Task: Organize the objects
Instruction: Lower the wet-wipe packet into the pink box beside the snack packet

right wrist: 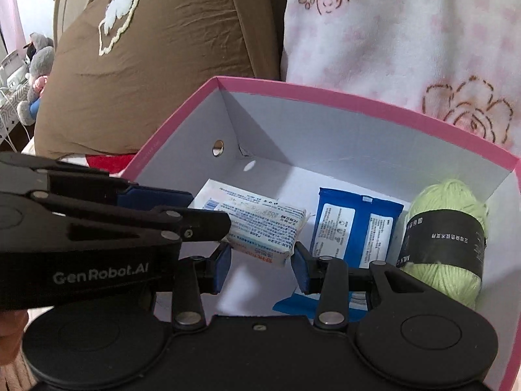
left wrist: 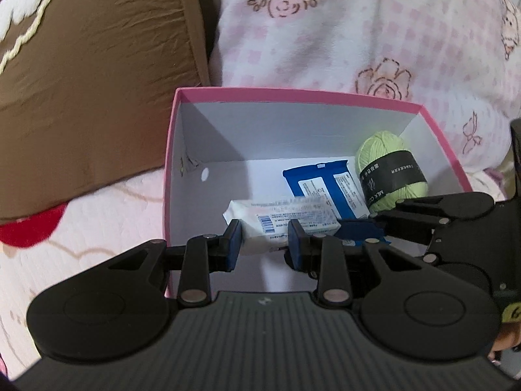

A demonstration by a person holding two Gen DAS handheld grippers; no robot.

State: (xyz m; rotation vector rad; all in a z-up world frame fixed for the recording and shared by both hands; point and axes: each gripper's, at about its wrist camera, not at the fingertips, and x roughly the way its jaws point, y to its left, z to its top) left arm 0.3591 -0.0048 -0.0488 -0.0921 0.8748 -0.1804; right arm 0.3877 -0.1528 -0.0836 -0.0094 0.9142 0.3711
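- We hold the left gripper over the near edge of the pink box, jaws spread, nothing pinched.
- Right gripper: likewise spread and empty.
- Inside on the box floor: white tissue pack, then blue packet, green yarn ball in the right corner.
- Behind the box: brown pillow, pink floral blanket.

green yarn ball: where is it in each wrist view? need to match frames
Left wrist: the green yarn ball sits right of centre, in the far right corner of the pink box.
Right wrist: it lies at the right edge, against the box's right wall.
Shared landmark: the blue packet lies just left of the yarn in both.
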